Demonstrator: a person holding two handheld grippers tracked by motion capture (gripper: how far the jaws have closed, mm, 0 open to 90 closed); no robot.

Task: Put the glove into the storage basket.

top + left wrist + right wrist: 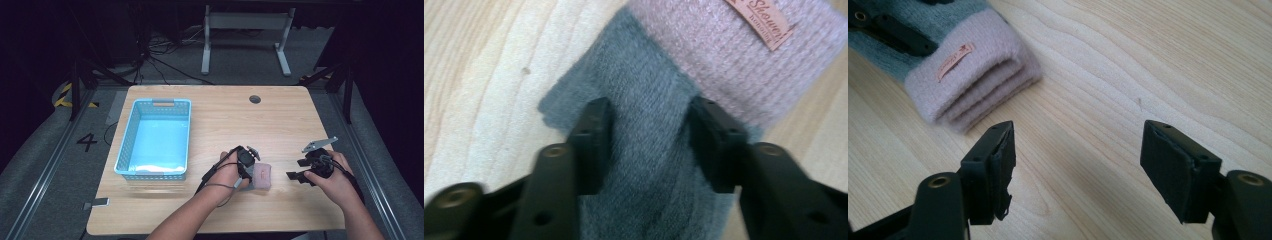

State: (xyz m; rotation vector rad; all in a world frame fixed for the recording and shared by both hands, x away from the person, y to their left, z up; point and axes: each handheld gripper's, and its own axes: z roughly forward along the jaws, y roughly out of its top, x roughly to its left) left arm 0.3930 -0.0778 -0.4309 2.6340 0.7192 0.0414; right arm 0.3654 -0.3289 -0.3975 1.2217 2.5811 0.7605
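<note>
The left gripper (651,140), nearest the lens in its own view, has its 2 black jaws set against the grey part of 1 folded knit sock (644,150), 1 jaw on each side, the fabric bunched up between them, so the claw is grasping the sock. The sock has a grey body and a pink cuff (734,55) bearing 1 small orange label (764,22). In the high view the sock (262,176) lies on the wooden table (220,120), in the near middle part, just right of the left gripper (248,172) and the hand that holds it.

The right gripper (1078,170) is released: its 2 jaws stand wide apart over bare wood, nothing between them. It sits near the sock, apart from it, with the pink cuff (973,80) ahead and to the left in its own view. In the high view the right gripper (300,170) is close to the table's right edge.

1 light blue basket (127,145) stands on the left part of the table, well apart from the sock, with open wood between them. Bare table stretches behind both grippers up to the far edge, where 1 round dark hole (255,99) sits. The sock is near the front edge, with a strip of wood before it
</note>
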